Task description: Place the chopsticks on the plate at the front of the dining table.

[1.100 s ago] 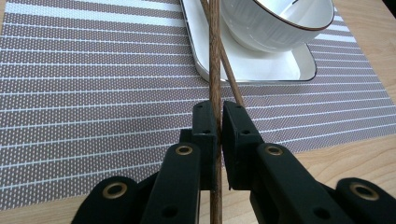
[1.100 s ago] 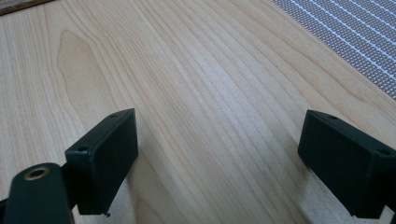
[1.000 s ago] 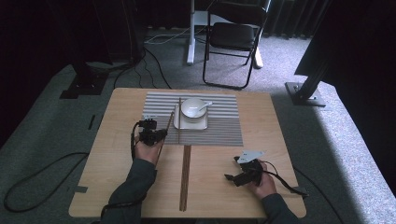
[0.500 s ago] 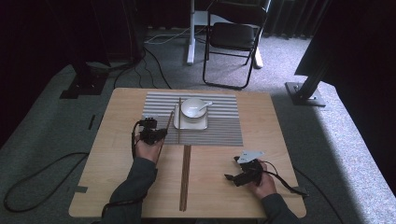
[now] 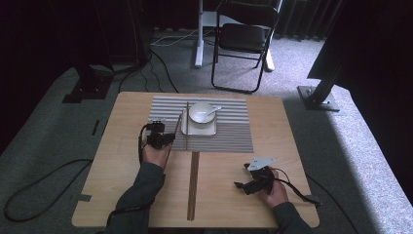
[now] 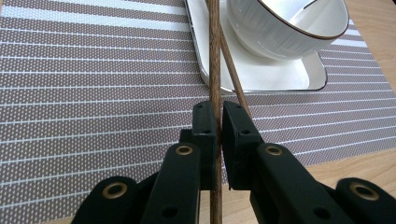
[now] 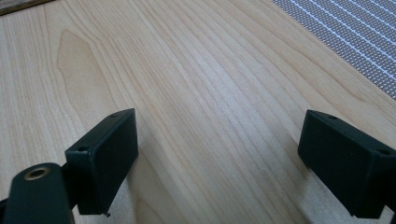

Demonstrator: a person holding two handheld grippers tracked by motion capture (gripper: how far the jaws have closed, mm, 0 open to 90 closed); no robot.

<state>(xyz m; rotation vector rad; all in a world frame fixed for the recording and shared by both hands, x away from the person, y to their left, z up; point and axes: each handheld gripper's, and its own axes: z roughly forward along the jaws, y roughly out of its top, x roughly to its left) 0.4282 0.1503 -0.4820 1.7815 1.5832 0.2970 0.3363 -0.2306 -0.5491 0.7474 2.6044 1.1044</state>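
Left gripper (image 6: 215, 122) is clenched on a chopstick (image 6: 215, 60), the wooden stick pinched between its black pads and running on ahead over the striped mat (image 6: 93, 84). A second chopstick (image 6: 233, 79) lies slanted just beside it, crossing toward the white tray's (image 6: 261, 77) near edge. On the tray stands a white bowl (image 6: 280, 28) with a thin dark rim. In the high view the left gripper (image 5: 163, 138) sits at the mat's (image 5: 229, 131) left edge, the held chopstick (image 5: 187, 122) lying along the left side of the tray (image 5: 198, 129) and bowl (image 5: 202, 112). A spoon (image 5: 214, 109) rests in the bowl. Right gripper (image 7: 217, 163) is released, its jaws wide apart over bare table (image 7: 196, 70), with nothing between them; from above it (image 5: 246, 185) rests low on the table's (image 5: 117, 175) right side, well apart from the mat.
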